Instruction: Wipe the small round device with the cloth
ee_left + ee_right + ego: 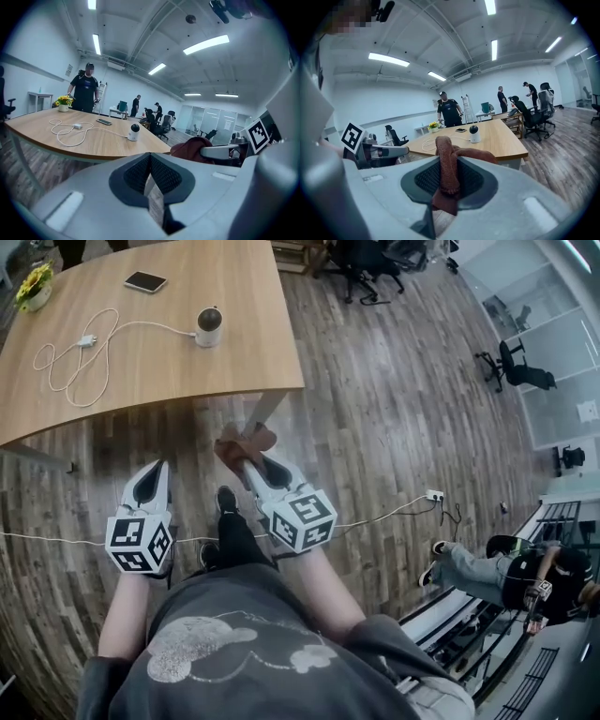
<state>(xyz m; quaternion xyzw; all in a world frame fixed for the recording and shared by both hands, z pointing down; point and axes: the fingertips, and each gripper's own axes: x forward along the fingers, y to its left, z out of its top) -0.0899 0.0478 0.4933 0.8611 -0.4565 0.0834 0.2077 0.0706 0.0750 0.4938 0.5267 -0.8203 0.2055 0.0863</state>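
Nearest the wearer, the left hand-held gripper (152, 470) is carried low over the wooden floor (394, 409). Its jaws are together and nothing sits between them.

Just beside it, the right hand-held gripper (251, 460) is clamped on the cloth (242, 441). This is a rust-brown piece, pinched at a fold, with the remainder bunched loosely beyond the jaw tips.

- **Cloth:** judged soft, limp and light. The present hold looks secure, but the free bunch will flop and should be pressed flat against the work.

Both tools are short of the bench (234, 371), with its near edge ahead of them.

Further on, the small round device (209, 326) stands upright on the bench toward its right end, well apart from both tools. It has a white body and a dark rounded top.

- **Device:** judged light, rigid and smooth-skinned, so likely to slide or tip under a sideways wipe.
- **Recommended hold:** the idle left tool should steady it low on the white body, not on the dark dome, which may be the more delicate part.

A white cable (75, 362) runs from the device and loops across the bench to the left. It could drag or snag if the device shifts.

Beyond lie a phone (145, 281) and, at the far left corner, a pot of yellow flowers (35, 285).

Wiping has not begun.
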